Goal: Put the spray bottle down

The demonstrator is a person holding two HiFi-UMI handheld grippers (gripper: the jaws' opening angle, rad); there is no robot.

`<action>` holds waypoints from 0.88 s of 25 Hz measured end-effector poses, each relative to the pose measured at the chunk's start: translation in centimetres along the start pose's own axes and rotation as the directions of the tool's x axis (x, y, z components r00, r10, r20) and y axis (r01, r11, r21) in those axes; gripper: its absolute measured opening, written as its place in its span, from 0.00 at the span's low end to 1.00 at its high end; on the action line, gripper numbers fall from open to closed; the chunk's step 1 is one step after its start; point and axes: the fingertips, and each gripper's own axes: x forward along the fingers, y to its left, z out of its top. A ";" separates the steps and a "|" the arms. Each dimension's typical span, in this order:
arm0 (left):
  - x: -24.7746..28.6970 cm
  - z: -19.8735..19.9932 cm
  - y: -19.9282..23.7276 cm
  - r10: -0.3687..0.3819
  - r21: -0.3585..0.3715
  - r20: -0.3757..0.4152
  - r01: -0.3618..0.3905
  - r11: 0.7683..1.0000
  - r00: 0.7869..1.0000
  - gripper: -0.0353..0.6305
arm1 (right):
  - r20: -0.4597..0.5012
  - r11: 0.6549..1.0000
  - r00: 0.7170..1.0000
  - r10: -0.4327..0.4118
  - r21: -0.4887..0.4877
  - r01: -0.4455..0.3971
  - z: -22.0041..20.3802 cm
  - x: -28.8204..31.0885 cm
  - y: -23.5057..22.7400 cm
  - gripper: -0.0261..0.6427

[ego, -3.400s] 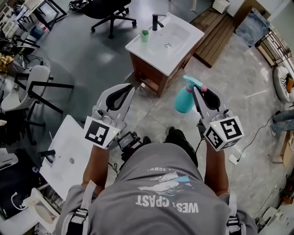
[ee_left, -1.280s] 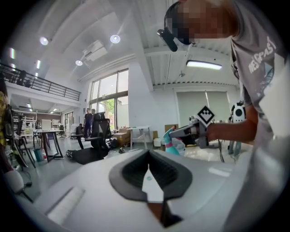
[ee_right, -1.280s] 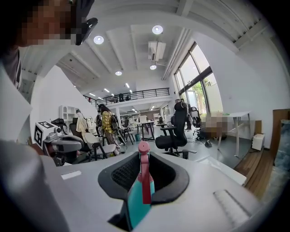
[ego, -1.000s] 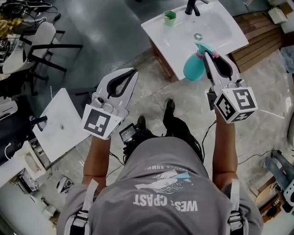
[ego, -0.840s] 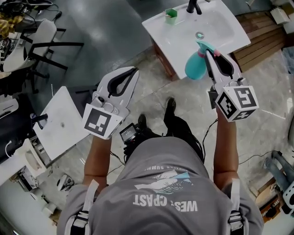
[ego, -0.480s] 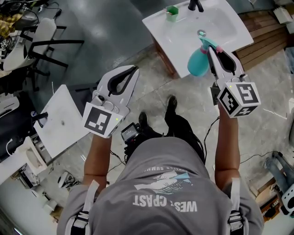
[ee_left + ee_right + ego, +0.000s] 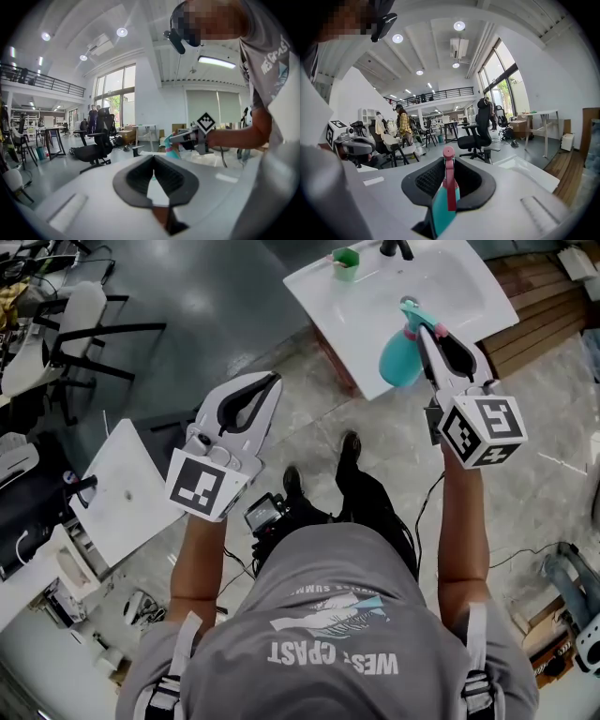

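On the left, a loose white basin slab (image 7: 127,488) is lying on the floor. Just right of it, the left gripper (image 7: 270,382) is hovering over the floor tiles. Its jaws are meeting tip to tip and gripping nothing.

Farther right, a white washstand (image 7: 459,306) is carrying a green cup (image 7: 345,262) and a dark tap (image 7: 394,248) along its far edge. The right gripper (image 7: 424,329) is reaching over the washstand's near edge and pinching the spray bottle (image 7: 397,360) at its neck, with the jaws standing narrowly apart around it. The bottle's teal body is hanging just left of the jaws, above the white top. I can't tell whether it is touching the top.
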 end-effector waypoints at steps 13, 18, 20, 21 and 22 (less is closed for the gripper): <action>2.1 -2.0 0.3 -0.009 -0.012 0.007 0.009 1.000 1.000 0.06 | 0.008 0.999 0.999 0.034 -0.015 -0.034 -2.0 3.4 -0.4 0.14; 2.1 -2.6 0.6 -0.002 -0.022 0.008 0.002 1.000 1.000 0.06 | 0.024 0.998 0.998 0.052 -0.030 -0.051 -2.6 5.3 0.2 0.14; 2.0 -3.0 0.9 0.004 -0.024 0.003 -0.004 1.000 1.000 0.06 | 0.031 0.998 0.998 0.061 -0.038 -0.060 -2.8 6.1 0.5 0.14; 2.0 -3.2 1.1 0.007 -0.026 0.000 -0.007 1.000 1.000 0.06 | 0.034 0.997 0.997 0.066 -0.041 -0.065 -2.9 6.5 0.6 0.14; 2.0 -3.4 1.2 0.011 -0.027 -0.002 -0.011 1.000 1.000 0.06 | 0.037 0.997 0.997 0.073 -0.043 -0.071 -3.0 7.0 0.7 0.14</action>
